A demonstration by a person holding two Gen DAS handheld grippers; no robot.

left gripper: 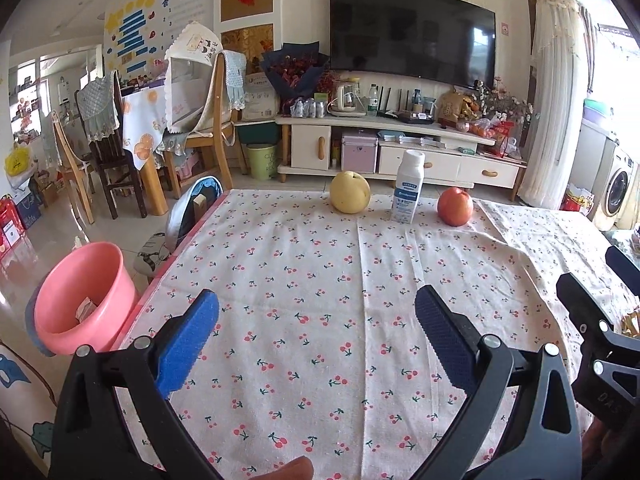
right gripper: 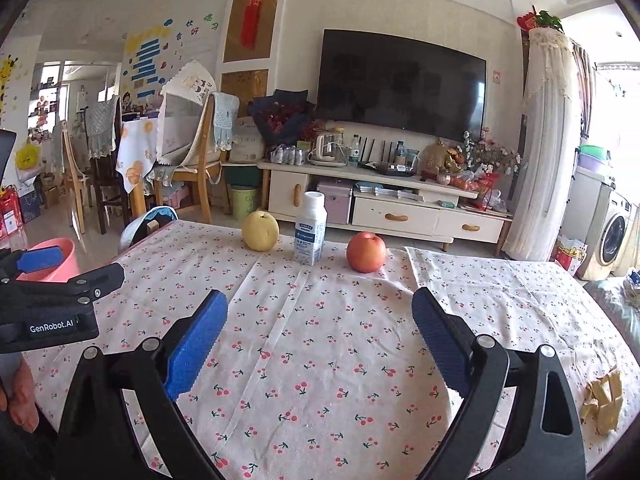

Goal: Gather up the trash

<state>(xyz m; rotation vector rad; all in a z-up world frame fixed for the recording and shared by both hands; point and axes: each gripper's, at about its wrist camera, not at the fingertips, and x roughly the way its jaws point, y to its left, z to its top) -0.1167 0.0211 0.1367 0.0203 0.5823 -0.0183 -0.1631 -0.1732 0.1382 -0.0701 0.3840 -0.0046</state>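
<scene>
- Hovering over the near part of the worktop (left gripper: 400, 264), the left hand-held gripper (left gripper: 316, 320) has its blue-padded fingers spread wide with nothing between them, only cherry-print cloth below.
- The right hand-held gripper (right gripper: 320, 320) hangs just beside it, to its right, likewise spread wide and holding nothing; each one shows at the edge of the other's view.
- A crumpled tan scrap of paper (right gripper: 604, 404), the only trash visible on the cloth, lies near the right edge of the worktop, to the right of the right gripper's outer finger and not touching it.
- A pink bucket (left gripper: 86, 300) stands on the floor just off the worktop's left edge; a small pale scrap (left gripper: 85, 307) lies inside it.
- At the far edge of the worktop three things stand in a row, apart from one another: a yellow pear (left gripper: 349, 192) on the left, an upright white bottle (left gripper: 408, 186) with a blue label in the middle, and a red apple (left gripper: 455, 206) on the right.
- All three sit well apart from both grippers.
- Beyond the worktop a low TV cabinet (left gripper: 400, 148) crowded with small items stands under a dark wall-mounted television (left gripper: 412, 30).
- A green waste bin (left gripper: 262, 160) sits on the floor left of the cabinet, next to wooden chairs (left gripper: 208, 120).
</scene>
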